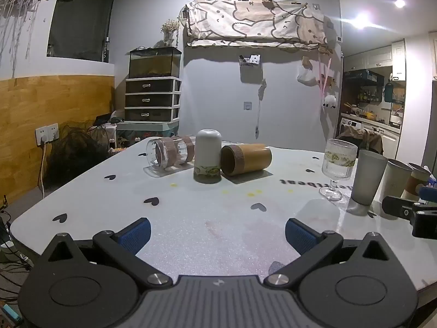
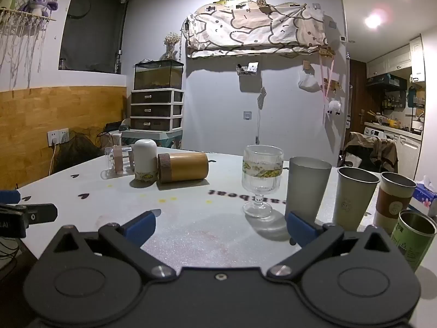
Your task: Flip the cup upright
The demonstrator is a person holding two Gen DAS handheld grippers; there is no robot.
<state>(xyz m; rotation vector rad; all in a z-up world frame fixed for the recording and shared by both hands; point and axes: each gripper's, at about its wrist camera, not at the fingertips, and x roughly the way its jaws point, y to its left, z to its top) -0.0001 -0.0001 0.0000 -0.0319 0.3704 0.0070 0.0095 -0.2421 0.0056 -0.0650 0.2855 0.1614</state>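
Observation:
A white cup (image 1: 208,156) stands upside down on the table (image 1: 191,227), between a clear cup (image 1: 170,153) lying on its side and a brown bamboo cup (image 1: 245,159) lying on its side. The same three show in the right wrist view: white cup (image 2: 145,161), clear cup (image 2: 118,159), bamboo cup (image 2: 182,167). My left gripper (image 1: 217,235) is open and empty, well short of them. My right gripper (image 2: 220,227) is open and empty, near an upright grey cup (image 2: 307,188).
Upright at the right stand a ribbed stemmed glass (image 2: 261,181), two steel cups (image 2: 353,196) (image 2: 393,198), a green can (image 2: 412,236) and a tissue box (image 2: 426,195). The table's near edge is just under both grippers. The right gripper's finger shows in the left wrist view (image 1: 404,211).

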